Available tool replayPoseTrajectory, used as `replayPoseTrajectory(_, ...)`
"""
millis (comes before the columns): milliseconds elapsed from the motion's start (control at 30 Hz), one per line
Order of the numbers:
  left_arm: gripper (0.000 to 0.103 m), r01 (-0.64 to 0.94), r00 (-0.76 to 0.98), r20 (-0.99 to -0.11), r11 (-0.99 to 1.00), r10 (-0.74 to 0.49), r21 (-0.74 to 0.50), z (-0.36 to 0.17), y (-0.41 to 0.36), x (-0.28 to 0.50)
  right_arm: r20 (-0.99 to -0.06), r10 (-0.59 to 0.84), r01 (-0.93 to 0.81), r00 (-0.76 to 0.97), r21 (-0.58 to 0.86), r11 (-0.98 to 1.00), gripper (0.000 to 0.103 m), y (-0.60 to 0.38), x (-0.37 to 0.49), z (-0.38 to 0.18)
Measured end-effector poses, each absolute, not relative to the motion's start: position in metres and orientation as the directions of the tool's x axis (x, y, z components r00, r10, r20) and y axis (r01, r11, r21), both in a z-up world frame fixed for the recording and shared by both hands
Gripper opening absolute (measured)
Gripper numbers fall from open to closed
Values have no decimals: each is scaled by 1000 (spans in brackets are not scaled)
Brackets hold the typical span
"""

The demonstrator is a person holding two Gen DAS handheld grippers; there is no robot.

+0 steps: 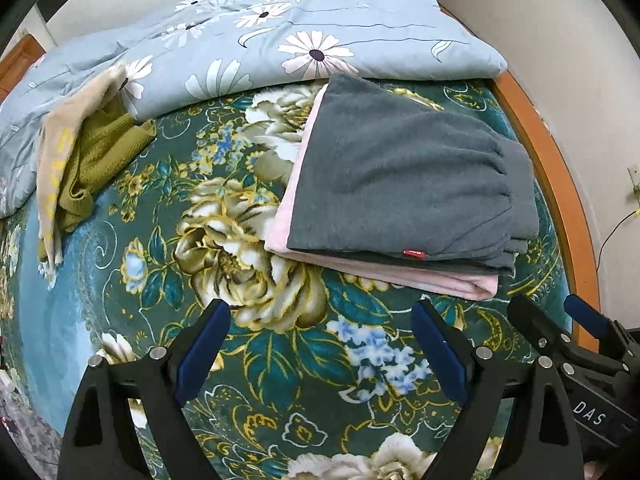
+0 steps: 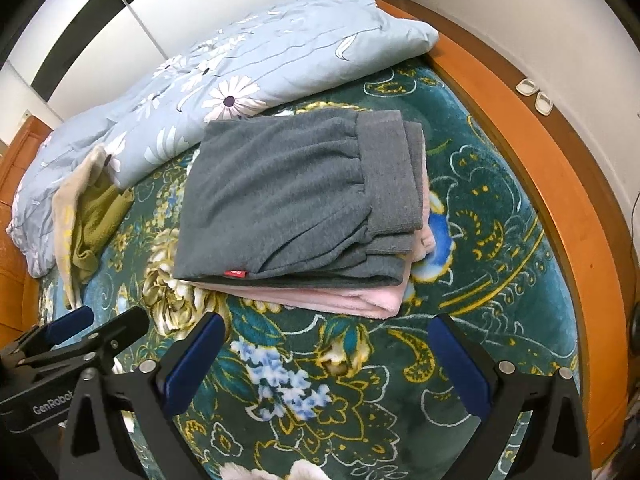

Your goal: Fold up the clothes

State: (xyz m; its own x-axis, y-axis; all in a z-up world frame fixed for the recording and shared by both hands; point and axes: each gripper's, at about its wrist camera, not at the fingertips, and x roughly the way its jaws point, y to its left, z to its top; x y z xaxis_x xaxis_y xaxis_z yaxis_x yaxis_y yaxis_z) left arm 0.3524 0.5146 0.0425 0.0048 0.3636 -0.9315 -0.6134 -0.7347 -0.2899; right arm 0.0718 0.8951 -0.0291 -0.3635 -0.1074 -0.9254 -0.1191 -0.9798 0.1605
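A: Well, going from the left, we are looking at the olive top (image 1: pixel 100 160) lying crumpled with a beige cloth (image 1: pixel 60 148) against the blue quilt (image 1: pixel 248 36), not yet folded.

B: And toward the right we are seeing the grey trousers (image 1: pixel 404 176) folded flat on a folded pink garment (image 1: pixel 384 276), the stack sitting on the flowered blanket (image 1: pixel 248 240) near the wooden bed edge (image 1: pixel 548 168).

A: So we are judging one fold finished and the olive top next; that calls for reaching far left and pinching an edge to spread it.

B: We are holding the left gripper (image 1: pixel 320 356) tilted steeply down over bare blanket, jaws wide apart, nothing between them.

A: We are holding the right gripper (image 2: pixel 326 364) close beside it, equally steep, jaws spread and empty, just short of the stack.
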Motion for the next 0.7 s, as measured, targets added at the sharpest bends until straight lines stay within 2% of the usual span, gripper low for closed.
replayPoseTrajectory(700,92,-612,-18,-955,-759,296,-224,40,534,349,-938,-98,-125,-332,147,-981,103,900,70,-34)
